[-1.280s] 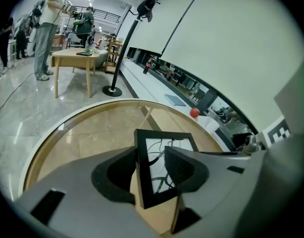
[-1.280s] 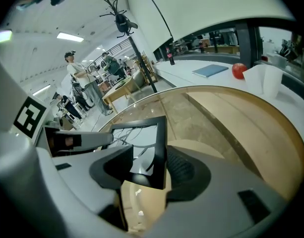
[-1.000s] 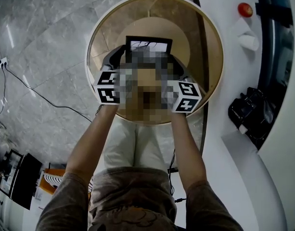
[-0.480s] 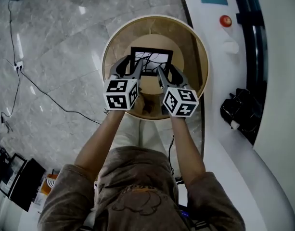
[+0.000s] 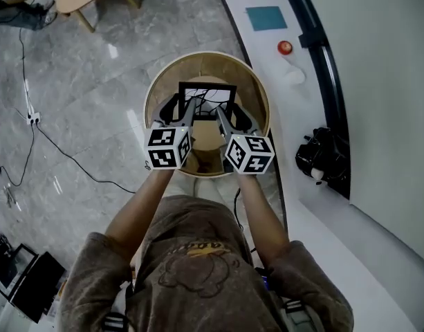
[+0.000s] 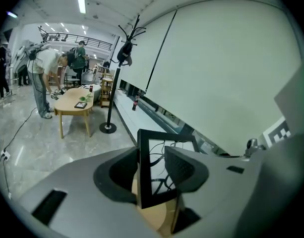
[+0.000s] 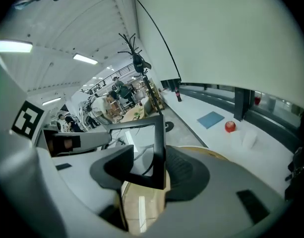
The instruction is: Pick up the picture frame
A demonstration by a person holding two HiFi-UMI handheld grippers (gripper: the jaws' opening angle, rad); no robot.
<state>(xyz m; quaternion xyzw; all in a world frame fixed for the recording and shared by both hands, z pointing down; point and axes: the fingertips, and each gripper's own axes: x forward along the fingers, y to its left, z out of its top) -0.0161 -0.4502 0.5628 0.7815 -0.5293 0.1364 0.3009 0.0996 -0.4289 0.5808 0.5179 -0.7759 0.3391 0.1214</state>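
Head view shows the picture frame [image 5: 207, 99], at upper centre, upright over the round wooden table [image 5: 259, 109] and nearer the person than one second ago, the left gripper [image 5: 182, 111] clenched on its left edge and the right gripper [image 5: 229, 116] on its right edge, so the lift seems under way.

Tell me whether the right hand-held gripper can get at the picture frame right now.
Yes, it seems so: the right hand-held gripper has its jaws closed on the picture frame at its right edge, with nothing between.
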